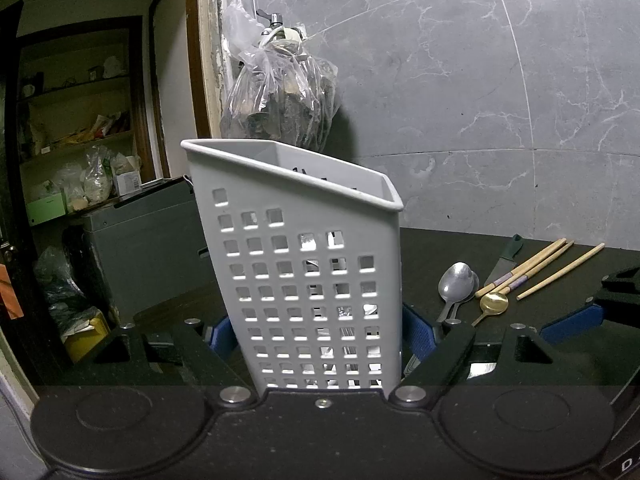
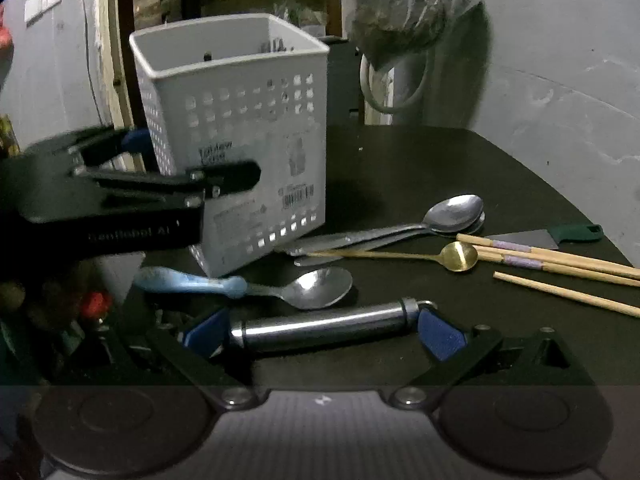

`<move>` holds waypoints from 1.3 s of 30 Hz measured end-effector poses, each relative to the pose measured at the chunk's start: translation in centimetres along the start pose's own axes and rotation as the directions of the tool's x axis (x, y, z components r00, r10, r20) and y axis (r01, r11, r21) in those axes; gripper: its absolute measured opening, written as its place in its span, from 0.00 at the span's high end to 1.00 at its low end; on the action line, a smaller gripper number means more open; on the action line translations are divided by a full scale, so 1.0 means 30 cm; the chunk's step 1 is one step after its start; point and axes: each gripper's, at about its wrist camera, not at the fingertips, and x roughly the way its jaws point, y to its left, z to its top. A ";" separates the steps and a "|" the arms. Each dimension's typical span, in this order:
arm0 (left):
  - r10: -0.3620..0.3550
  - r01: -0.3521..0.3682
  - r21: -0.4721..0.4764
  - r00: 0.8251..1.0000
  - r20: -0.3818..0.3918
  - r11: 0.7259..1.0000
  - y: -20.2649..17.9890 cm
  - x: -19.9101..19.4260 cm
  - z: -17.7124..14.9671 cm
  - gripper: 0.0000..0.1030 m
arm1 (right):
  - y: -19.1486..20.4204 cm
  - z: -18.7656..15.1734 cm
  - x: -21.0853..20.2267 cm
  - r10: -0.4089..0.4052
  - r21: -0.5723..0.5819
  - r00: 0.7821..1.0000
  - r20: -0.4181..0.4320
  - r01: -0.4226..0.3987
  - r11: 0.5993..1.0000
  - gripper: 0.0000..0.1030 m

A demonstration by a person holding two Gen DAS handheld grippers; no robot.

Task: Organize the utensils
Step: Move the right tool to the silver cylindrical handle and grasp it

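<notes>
Two grippers: left gripper (image 1: 316,344) clamps the white perforated plastic caddy (image 1: 304,264), right gripper (image 2: 320,334) spreads wide around a steel cylindrical handle (image 2: 320,326) lying just before the caddy, which may roll away.

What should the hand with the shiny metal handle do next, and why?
Probably close the right gripper on the metal handle: it lies between the open blue pads, and the left gripper is clamping the white basket, ready to receive it.
</notes>
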 end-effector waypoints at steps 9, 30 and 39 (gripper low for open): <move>0.000 0.000 0.001 1.000 0.000 1.000 0.000 0.000 0.000 0.20 | -0.052 -0.009 -0.009 -0.004 0.015 1.000 -0.004 0.004 1.000 0.00; -0.003 0.003 0.007 1.000 -0.004 1.000 0.001 0.006 0.002 0.20 | -0.101 0.000 0.004 0.022 0.052 0.999 -0.032 -0.020 0.998 0.07; -0.006 0.006 0.010 1.000 -0.004 1.000 0.001 0.007 0.000 0.20 | -0.128 -0.002 -0.030 0.032 0.014 0.999 -0.029 -0.031 0.999 0.52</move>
